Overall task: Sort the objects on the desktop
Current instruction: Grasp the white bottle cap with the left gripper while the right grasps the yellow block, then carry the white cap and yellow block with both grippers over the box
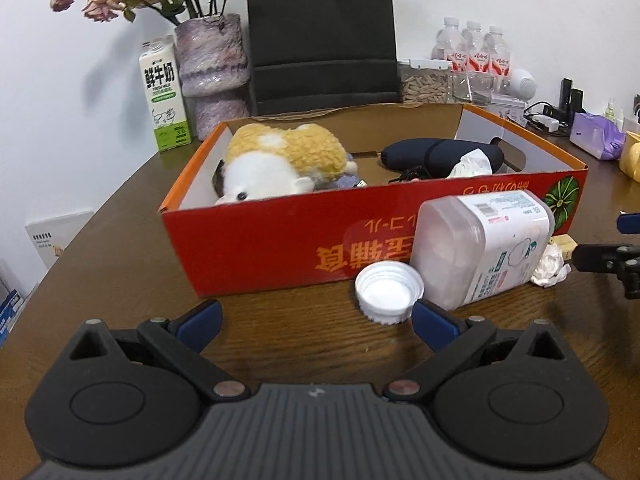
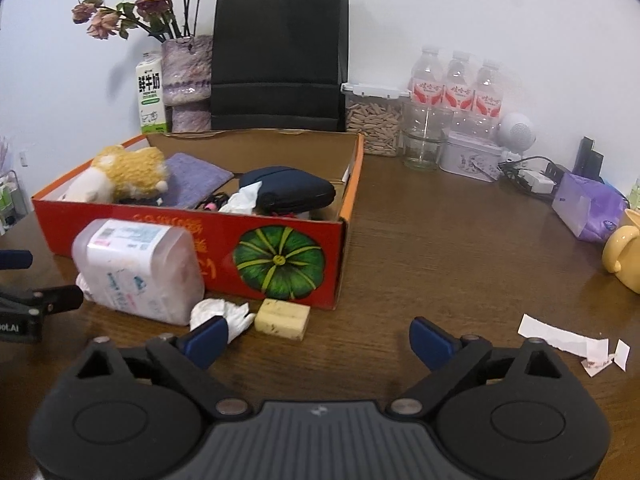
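Note:
A red cardboard box (image 1: 260,240) (image 2: 224,240) on the wooden desk holds a plush toy (image 1: 280,164) (image 2: 128,172), a dark pouch (image 1: 436,154) (image 2: 292,190) and a crumpled tissue (image 1: 472,164). A clear plastic jar (image 1: 480,248) (image 2: 140,268) lies on its side in front of the box, its white lid (image 1: 390,292) loose beside it. A crumpled tissue (image 2: 222,314) (image 1: 552,266) and a beige block (image 2: 282,318) lie near the jar. My left gripper (image 1: 316,324) is open, the lid just beyond its right finger. My right gripper (image 2: 320,338) is open over bare wood, its left finger by the tissue.
Along the back wall stand a milk carton (image 1: 164,96), a vase of dried roses (image 1: 212,68), a black paper bag (image 1: 320,36), water bottles (image 2: 456,84) and a snack container (image 2: 374,124). A purple packet (image 2: 588,208), a yellow mug (image 2: 624,256) and torn paper scraps (image 2: 572,344) lie right.

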`<move>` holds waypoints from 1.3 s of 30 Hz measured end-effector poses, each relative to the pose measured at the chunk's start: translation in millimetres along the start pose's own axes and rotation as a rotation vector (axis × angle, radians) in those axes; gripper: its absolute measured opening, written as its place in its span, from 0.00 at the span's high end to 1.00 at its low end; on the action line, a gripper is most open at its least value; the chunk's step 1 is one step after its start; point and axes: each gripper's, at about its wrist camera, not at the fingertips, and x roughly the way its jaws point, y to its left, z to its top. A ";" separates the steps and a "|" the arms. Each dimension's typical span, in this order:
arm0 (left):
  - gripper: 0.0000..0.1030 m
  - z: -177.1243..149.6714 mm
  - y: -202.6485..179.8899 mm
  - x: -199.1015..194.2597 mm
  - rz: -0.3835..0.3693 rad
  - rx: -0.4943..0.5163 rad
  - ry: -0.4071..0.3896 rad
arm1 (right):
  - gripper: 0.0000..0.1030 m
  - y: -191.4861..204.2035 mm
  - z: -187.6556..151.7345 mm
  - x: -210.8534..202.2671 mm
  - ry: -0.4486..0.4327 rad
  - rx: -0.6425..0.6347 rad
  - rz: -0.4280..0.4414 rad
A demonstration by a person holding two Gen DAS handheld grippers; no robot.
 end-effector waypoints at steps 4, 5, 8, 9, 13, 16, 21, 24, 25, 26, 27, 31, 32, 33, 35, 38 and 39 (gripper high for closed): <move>0.00 3.3 -2.3 5.2 0.003 0.003 -0.007 | 0.15 0.7 4.1 7.8 0.009 0.000 0.005; 0.00 3.5 -2.0 6.0 0.002 -0.003 -0.008 | 0.16 0.8 5.0 9.5 0.008 0.004 0.006; 0.02 3.0 -0.7 7.0 -0.012 -0.011 -0.009 | 0.22 -1.2 6.2 14.2 0.006 0.031 0.010; 0.03 2.8 -0.8 7.4 -0.013 -0.011 -0.011 | 0.25 -2.2 6.2 15.8 0.006 0.040 0.009; 0.07 4.0 -1.2 8.9 -0.031 -0.018 -0.010 | 0.29 -4.6 5.4 21.3 0.013 0.061 0.024; 0.13 4.8 -3.0 11.3 -0.044 -0.018 -0.006 | 0.32 -2.4 4.8 21.4 0.008 0.052 0.029; 0.26 6.4 -4.4 14.2 -0.082 -0.032 -0.002 | 0.41 1.3 3.1 19.6 -0.003 0.038 0.045; 0.40 6.5 -1.3 16.2 -0.119 -0.050 0.004 | 0.47 3.6 0.7 18.3 -0.005 0.028 0.070; 0.45 6.6 -0.1 17.3 -0.132 -0.056 0.011 | 0.51 4.6 -0.3 18.9 0.004 0.027 0.090; 0.47 6.9 0.9 18.9 -0.148 -0.063 0.019 | 0.53 6.5 -1.3 18.8 0.009 0.019 0.093; 0.51 6.9 1.7 18.8 -0.153 -0.068 0.016 | 0.59 8.9 -1.5 18.3 0.008 0.007 0.085; 0.60 5.7 2.3 17.2 -0.157 -0.064 0.012 | 0.77 4.0 -1.5 16.8 0.000 0.037 0.109; 0.60 5.5 1.7 16.3 -0.158 -0.058 0.011 | 0.79 3.6 -1.7 16.3 0.000 0.039 0.119; 0.60 5.3 1.0 15.9 -0.161 -0.053 0.011 | 0.82 4.6 -2.5 15.4 -0.001 0.033 0.122; 0.60 4.6 1.2 14.7 -0.165 -0.053 0.010 | 0.83 7.8 -3.2 14.0 -0.002 0.018 0.121; 0.60 4.3 3.2 14.8 -0.163 -0.068 0.010 | 0.83 8.6 -4.1 11.5 -0.010 0.015 0.123; 0.60 3.9 3.9 14.5 -0.161 -0.070 0.010 | 0.83 7.8 -4.3 10.1 -0.018 0.017 0.118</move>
